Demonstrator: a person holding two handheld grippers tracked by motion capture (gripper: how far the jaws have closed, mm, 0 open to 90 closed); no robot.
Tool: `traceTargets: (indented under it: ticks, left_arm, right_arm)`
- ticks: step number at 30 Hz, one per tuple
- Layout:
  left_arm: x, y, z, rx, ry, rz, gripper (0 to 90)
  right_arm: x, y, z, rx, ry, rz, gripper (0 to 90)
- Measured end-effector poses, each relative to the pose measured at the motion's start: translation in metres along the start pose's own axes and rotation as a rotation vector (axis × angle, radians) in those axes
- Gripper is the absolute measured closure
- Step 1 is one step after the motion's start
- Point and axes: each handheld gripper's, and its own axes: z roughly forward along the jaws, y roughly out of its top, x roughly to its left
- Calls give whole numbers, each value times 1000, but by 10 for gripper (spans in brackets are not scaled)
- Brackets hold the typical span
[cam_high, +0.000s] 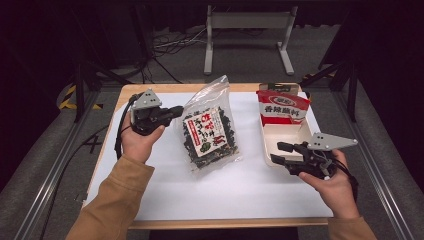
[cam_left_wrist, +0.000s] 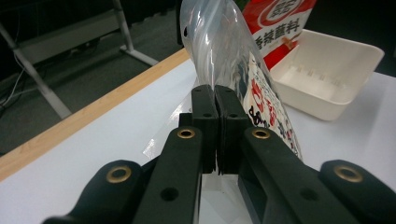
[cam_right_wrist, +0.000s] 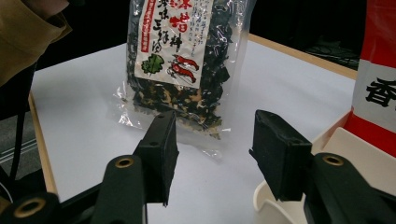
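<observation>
I take the white tray (cam_high: 280, 132) as the reference landmark; it sits on the white table sheet (cam_high: 240, 185), at the side of my right hand (cam_high: 336, 186).

1. Left gripper (cam_high: 175, 111): the jaws are clamped on the clear edge of the seaweed snack bag (cam_high: 210, 131). In the left gripper view the two black pads meet on the transparent film of that bag (cam_left_wrist: 219, 51), with no gap between them. My left hand (cam_high: 139, 140) holds this tool on the side of the bag away from the tray.

2. Seaweed snack bag: it lies between the left gripper and the tray, near the tray but apart from it. Its gripped top edge is raised off the sheet; its lower end rests on the sheet. The right gripper view shows its dark contents and its white label with red print (cam_right_wrist: 180, 56).

3. Right gripper (cam_high: 281, 153): the jaws stand apart with nothing between the pads. The tips hover at the near end of the tray, pointing toward the bag. In the right gripper view one pad (cam_right_wrist: 280, 149) hangs over the tray rim (cam_right_wrist: 271, 205).

4. Red-and-white pouch (cam_high: 282, 107): it stands upright at the far end of the tray, leaning against the far wall.
</observation>
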Motion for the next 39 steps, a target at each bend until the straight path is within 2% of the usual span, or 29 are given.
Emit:
traceTargets:
  ticks: [6,8,13,15,20,23,24,25,29,31,37,39]
  left_arm:
    - [-13,2,-17,-63,-33,35,885]
    - [-15,3,-19,-72,-39,42,885]
    - [-22,6,-23,-72,-87,59,886]
    - [-26,7,-23,-73,-106,63,887]
    - [-32,9,-25,-86,-145,101,887]
    - [-34,10,-25,-97,-163,124,887]
    - [-35,10,-25,-100,-169,128,887]
    - [-36,10,-25,-105,-182,137,887]
    - [-39,11,-26,-113,-209,141,887]
    - [-40,11,-27,-134,-242,141,886]
    - [-44,12,-27,-153,-285,149,886]
    - [-47,13,-28,-161,-292,162,887]
  right_arm:
    - [6,4,5,3,14,-10,492]
    - [7,5,6,2,19,-10,490]
    - [10,8,11,-8,37,-1,467]
    - [12,9,12,-22,42,8,462]
    - [15,14,19,-103,69,49,442]
    - [16,19,23,-94,80,55,405]
    - [17,22,26,-75,78,54,387]
    - [18,27,31,-56,78,41,387]
    - [18,32,36,-44,86,34,387]
    - [18,37,42,-38,107,29,381]
    - [21,45,54,-15,159,38,347]
    - [23,47,61,-7,204,35,320]
